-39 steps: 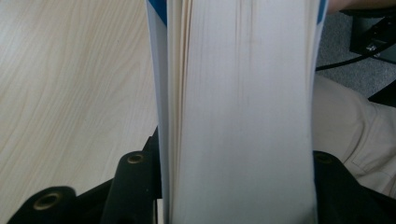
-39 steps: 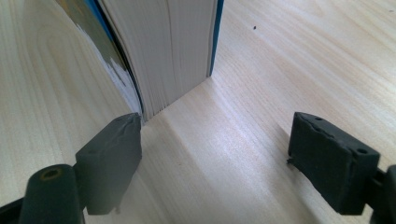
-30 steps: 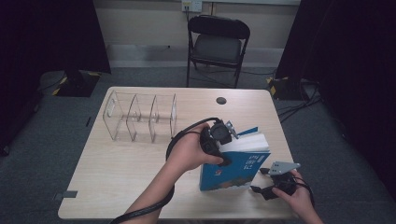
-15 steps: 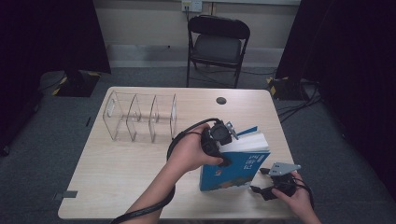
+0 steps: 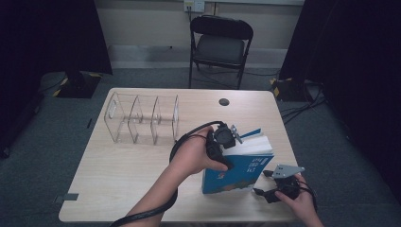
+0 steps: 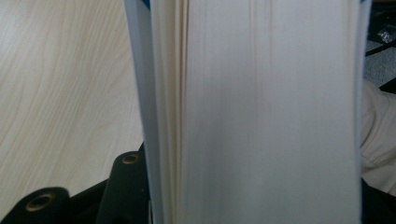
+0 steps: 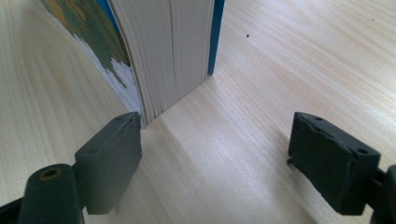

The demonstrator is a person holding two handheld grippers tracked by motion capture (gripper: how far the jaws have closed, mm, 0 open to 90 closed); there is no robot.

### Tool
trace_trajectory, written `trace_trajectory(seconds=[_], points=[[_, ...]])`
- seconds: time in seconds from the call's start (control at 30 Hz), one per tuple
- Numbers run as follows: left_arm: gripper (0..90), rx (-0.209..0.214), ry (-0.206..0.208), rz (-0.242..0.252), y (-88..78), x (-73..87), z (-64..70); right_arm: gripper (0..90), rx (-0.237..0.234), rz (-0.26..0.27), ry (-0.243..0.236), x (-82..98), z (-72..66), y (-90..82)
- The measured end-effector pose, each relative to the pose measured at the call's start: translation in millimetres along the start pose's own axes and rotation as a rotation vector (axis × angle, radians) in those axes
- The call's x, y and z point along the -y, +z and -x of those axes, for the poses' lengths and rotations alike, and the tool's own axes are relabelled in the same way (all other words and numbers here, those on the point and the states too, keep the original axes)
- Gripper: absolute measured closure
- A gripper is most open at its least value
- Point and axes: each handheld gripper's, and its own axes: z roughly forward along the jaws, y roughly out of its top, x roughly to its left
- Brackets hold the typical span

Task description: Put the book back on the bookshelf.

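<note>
The book's (image 6: pixel 271 112) page edge hides the left tool's (image 5: pixel 226 142) far jaw and cover grip.

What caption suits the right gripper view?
Open tongs wait on the wooden table before an upright blue book.

Left gripper (image 5: pixel 222 142) — black body with a round, lens-like housing on top and a thick black cable looping off it and trailing back along the bare forearm; its own view shows matte black jaw bases with brass-coloured screw sockets. Right gripper (image 5: pixel 276 189) — black body topped by a grey three-cornered plate with small holes at the corners, thin black cable at the wrist. Its pads (image 7: pixel 111 158) are blocky dark rubber with scuffed edges, shallow round recesses and one brass-ringed socket; no sleeves on either forearm.
</note>
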Motion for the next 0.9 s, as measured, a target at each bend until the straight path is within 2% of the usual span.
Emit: trace_trajectory(seconds=[0.1,0.13,0.17,0.23,0.3,0.43,0.6,0.73,0.9], points=[[51.4,0.0,0.011,-0.029,0.3,-1.4,0.5,16.9,0.0,0.0,0.001,0.0,-0.1,0.0],[51.9,0.0,0.004,-0.061,0.6,-3.1,1.7,16.8,0.0,0.0,0.001,0.0,-0.1,0.0],[52.2,0.001,0.017,-0.088,0.5,-4.6,1.4,16.8,0.0,0.0,0.001,0.0,-0.1,0.0],[52.2,-0.001,0.016,-0.115,0.8,-6.1,2.2,16.9,0.0,0.0,0.001,0.0,-0.1,0.0],[53.0,0.002,0.027,-0.104,0.9,-5.7,1.6,16.9,0.0,0.0,0.0,0.0,-0.1,0.0],[53.5,0.003,0.02,-0.094,1.0,-4.9,2.5,16.8,0.0,0.0,0.001,0.0,-0.1,0.0],[59.2,0.004,0.033,-0.081,0.2,-3.4,5.6,16.8,0.0,0.0,0.001,0.0,-0.1,0.0],[60.6,0.004,0.018,-0.076,-0.7,-2.5,6.8,16.8,0.0,0.001,0.0,0.0,0.0,0.0],[61.2,-0.011,-0.025,-0.072,-1.5,-1.7,10.6,16.8,0.0,0.001,-0.001,-0.1,0.0,0.0]])
